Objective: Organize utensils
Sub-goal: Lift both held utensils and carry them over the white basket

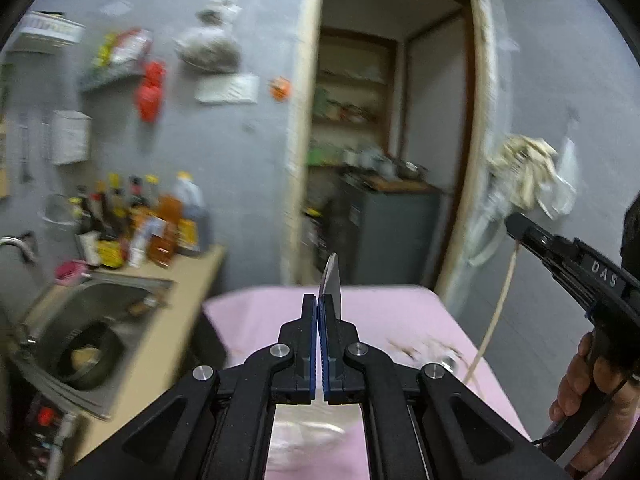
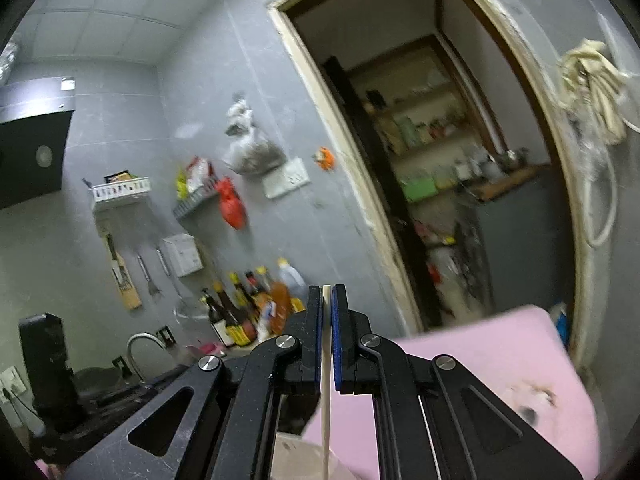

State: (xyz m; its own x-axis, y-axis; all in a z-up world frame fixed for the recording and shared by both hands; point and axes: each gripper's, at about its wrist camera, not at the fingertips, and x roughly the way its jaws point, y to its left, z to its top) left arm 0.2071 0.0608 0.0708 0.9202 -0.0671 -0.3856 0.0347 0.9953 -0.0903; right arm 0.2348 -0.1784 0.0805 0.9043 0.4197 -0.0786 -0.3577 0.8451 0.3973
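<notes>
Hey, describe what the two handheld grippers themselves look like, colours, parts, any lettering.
Both the left gripper and the right gripper are matte black linkages with round silver pivot pins and blue ribbed pads on the inner finger faces. Seen from the left wrist view, the right gripper's body carries white "DAS" lettering, and a thin dark cable trails below its grip.

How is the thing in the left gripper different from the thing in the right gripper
The left gripper holds a shiny metal utensil with a flat, rounded tip; the right gripper holds a pale, thin chopstick. The utensil pokes past the fingertips, while the chopstick hangs down below them. Both are clamped in shut grippers.
</notes>
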